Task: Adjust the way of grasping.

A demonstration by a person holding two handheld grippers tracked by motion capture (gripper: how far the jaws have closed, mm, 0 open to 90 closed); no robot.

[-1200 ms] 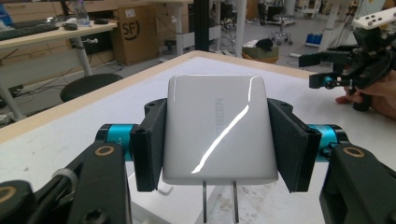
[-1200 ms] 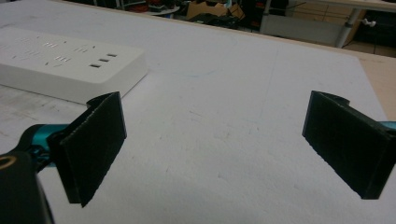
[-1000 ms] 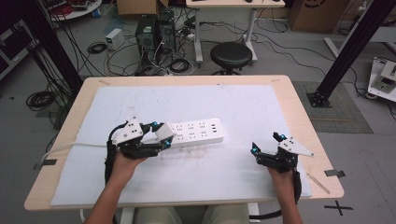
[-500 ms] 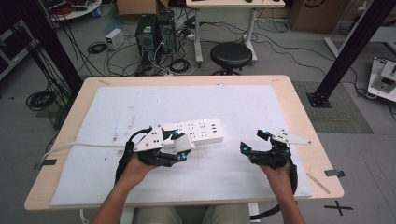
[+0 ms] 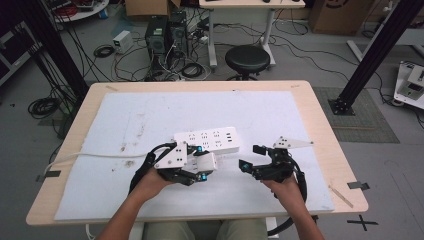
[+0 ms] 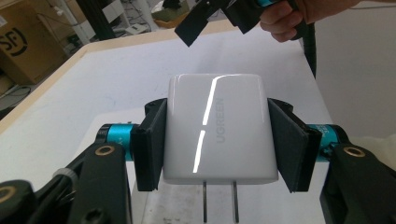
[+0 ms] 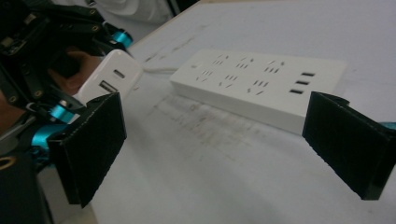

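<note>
A white power strip [image 5: 207, 141] lies flat on the white mat [image 5: 280, 115], near its middle. My left gripper [image 5: 200, 163] is shut on a white UGREEN charger [image 6: 217, 130] just in front of the strip's left part. Its pads clamp the charger's two sides and its two prongs point back toward the hand. The charger's USB ports [image 7: 111, 79] face my right gripper [image 5: 250, 157], which hangs open and empty a short way to the right. In the right gripper view the strip [image 7: 261, 81] lies beyond the wide-apart jaws of my right gripper [image 7: 219, 144].
The strip's white cable [image 5: 75, 157] runs left across the mat and over the table edge [image 5: 45, 172]. A black stool [image 5: 247, 57], computer towers [image 5: 162, 35] and loose cables stand on the floor beyond the table. Black frame posts [image 5: 372, 55] flank it.
My left gripper carried the charger to the right, up to the strip's near edge. My right gripper moved left toward it and rose a little, still open.
</note>
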